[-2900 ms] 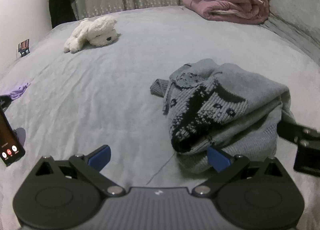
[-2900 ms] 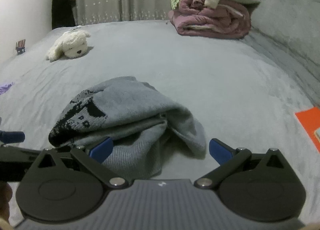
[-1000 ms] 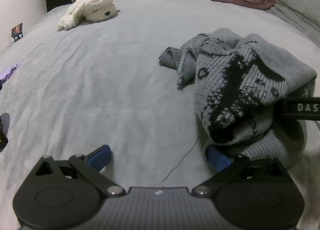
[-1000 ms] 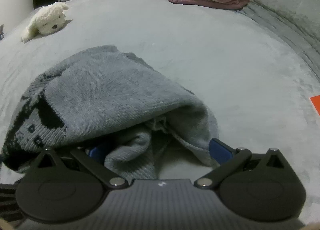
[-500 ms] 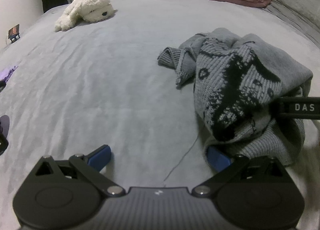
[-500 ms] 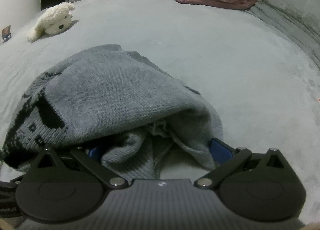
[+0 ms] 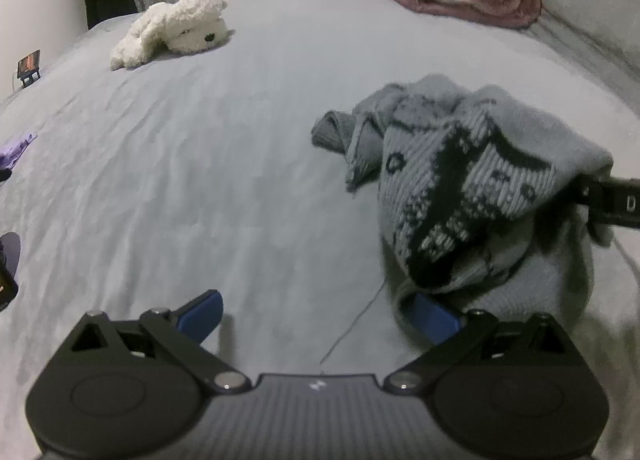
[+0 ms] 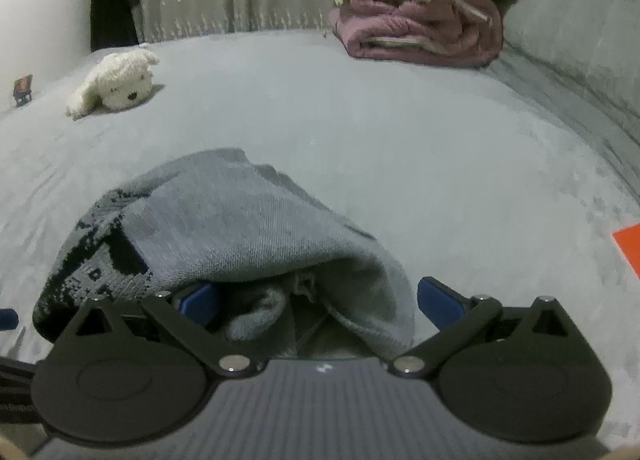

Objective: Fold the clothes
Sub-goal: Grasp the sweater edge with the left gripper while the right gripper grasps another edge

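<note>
Grey sweater (image 7: 472,196) with black pattern lay bunched in heap on bed (image 7: 240,180), right of left gripper (image 7: 318,314). Left gripper spread wide, grasping nothing; its right finger touched heap's near edge. Right gripper (image 8: 320,302) also spread, nothing clamped, sweater (image 8: 240,236) draped over left finger and folds between fingers. White plush dog (image 8: 114,84) far left; pink blanket pile (image 8: 420,28) at back.
</note>
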### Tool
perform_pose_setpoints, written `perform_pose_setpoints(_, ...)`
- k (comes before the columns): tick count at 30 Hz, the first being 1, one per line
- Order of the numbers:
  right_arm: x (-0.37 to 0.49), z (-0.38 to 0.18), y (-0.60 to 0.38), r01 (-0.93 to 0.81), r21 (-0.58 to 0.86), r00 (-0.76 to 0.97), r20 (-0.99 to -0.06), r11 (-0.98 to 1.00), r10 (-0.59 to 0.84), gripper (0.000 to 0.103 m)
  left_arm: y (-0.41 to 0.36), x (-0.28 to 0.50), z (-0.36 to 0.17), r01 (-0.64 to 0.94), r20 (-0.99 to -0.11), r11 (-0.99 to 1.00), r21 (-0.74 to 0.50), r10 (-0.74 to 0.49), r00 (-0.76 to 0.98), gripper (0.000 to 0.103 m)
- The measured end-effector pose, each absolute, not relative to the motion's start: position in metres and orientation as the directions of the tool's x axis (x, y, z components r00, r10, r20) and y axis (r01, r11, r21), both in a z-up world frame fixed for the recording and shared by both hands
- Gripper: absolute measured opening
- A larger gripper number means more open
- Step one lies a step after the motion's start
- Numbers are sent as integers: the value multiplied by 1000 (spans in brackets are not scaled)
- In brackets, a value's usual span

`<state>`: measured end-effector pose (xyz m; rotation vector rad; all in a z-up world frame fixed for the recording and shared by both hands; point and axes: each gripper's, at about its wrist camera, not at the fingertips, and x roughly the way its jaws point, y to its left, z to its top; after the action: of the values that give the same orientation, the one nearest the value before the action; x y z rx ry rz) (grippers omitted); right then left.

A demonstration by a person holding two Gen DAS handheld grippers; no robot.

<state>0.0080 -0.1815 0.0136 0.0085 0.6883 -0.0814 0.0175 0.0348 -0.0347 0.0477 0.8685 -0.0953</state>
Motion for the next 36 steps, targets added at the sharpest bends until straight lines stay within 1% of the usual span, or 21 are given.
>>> perform_pose_setpoints(2, 9, 14, -183, 75, -15, 780, -623, 997, -68, 89, 37, 18, -33, 104, -755, 994, -24, -86, 650, 93)
perform_pose_setpoints(3, 10, 13, -185, 75, -7, 782, -620, 997, -64, 80, 38, 18, -33, 107, -751, 993, -43, -103, 652, 91)
perform_pose_setpoints(4, 12, 12, -186, 77, 5, 781, -622, 997, -57, 72, 39, 18, -33, 110, -748, 992, -61, -118, 653, 86)
perform_pose_setpoints(5, 13, 12, -188, 77, 21, 780, -624, 997, -47, 68, 39, 18, -33, 113, -746, 990, -79, -134, 652, 81)
perform_pose_setpoints(6, 14, 12, -190, 75, 42, 781, -623, 996, -33, 62, 39, 17, -33, 117, -743, 988, -97, -150, 652, 79)
perform_pose_setpoints(7, 15, 12, -192, 72, 63, 783, -622, 995, -17, 53, 39, 18, -33, 121, -741, 986, -111, -163, 652, 71)
perform_pose_setpoints(8, 15, 12, -194, 68, 83, 784, -621, 994, -2, 47, 39, 18, -33, 127, -738, 984, -123, -176, 651, 61)
perform_pose_setpoints(9, 14, 13, -195, 65, 98, 786, -619, 993, 9, 36, 38, 18, -33, 133, -736, 982, -135, -189, 650, 56)
perform_pose_setpoints(10, 13, 14, -196, 64, 108, 789, -615, 992, 16, 18, 38, 19, -33, 140, -735, 979, -148, -204, 647, 45)
perform_pose_setpoints(11, 12, 15, -197, 64, 115, 793, -609, 991, 19, 14, 39, 19, -32, 147, -731, 975, -166, -222, 645, 35)
perform_pose_setpoints(12, 11, 16, -198, 68, 122, 799, -602, 990, 20, 14, 39, 18, -31, 155, -726, 970, -186, -242, 644, 29)
perform_pose_setpoints(13, 9, 18, -199, 75, 131, 806, -592, 988, 17, 12, 40, 18, -30, 161, -720, 966, -203, -258, 644, 17)
perform_pose_setpoints(14, 8, 20, -201, 83, 142, 813, -583, 986, 15, 12, 41, 17, -29, 165, -713, 962, -219, -274, 645, 12)
perform_pose_setpoints(18, -1, 31, -208, 91, 176, 839, -544, 980, 20, 11, 44, 17, -24, 173, -693, 951, -257, -306, 653, 11)
perform_pose_setpoints(19, -4, 33, -209, 87, 173, 844, -537, 981, 20, 10, 46, 16, -23, 173, -687, 949, -263, -310, 658, 7)
perform_pose_setpoints(20, -6, 35, -210, 84, 169, 847, -531, 982, 20, 10, 47, 15, -21, 172, -680, 947, -270, -314, 663, 1)
perform_pose_setpoints(24, -13, 40, -213, 84, 159, 860, -511, 984, 9, 10, 51, 13, -15, 190, -649, 937, -293, -341, 680, 0)
perform_pose_setpoints(29, -20, 45, -224, 133, 138, 876, -479, 981, -51, 9, 53, 10, -7, 226, -608, 921, -318, -381, 697, 0)
perform_pose_setpoints(32, -24, 46, -236, 176, 141, 875, -476, 974, -89, 9, 52, 12, -8, 227, -618, 921, -318, -383, 687, 2)
perform_pose_setpoints(34, -26, 45, -245, 204, 142, 870, -479, 969, -113, 9, 50, 14, -10, 225, -630, 922, -316, -381, 677, 9)
perform_pose_setpoints(36, -29, 44, -255, 227, 139, 866, -482, 964, -134, 9, 49, 15, -13, 227, -638, 921, -318, -385, 667, 20)
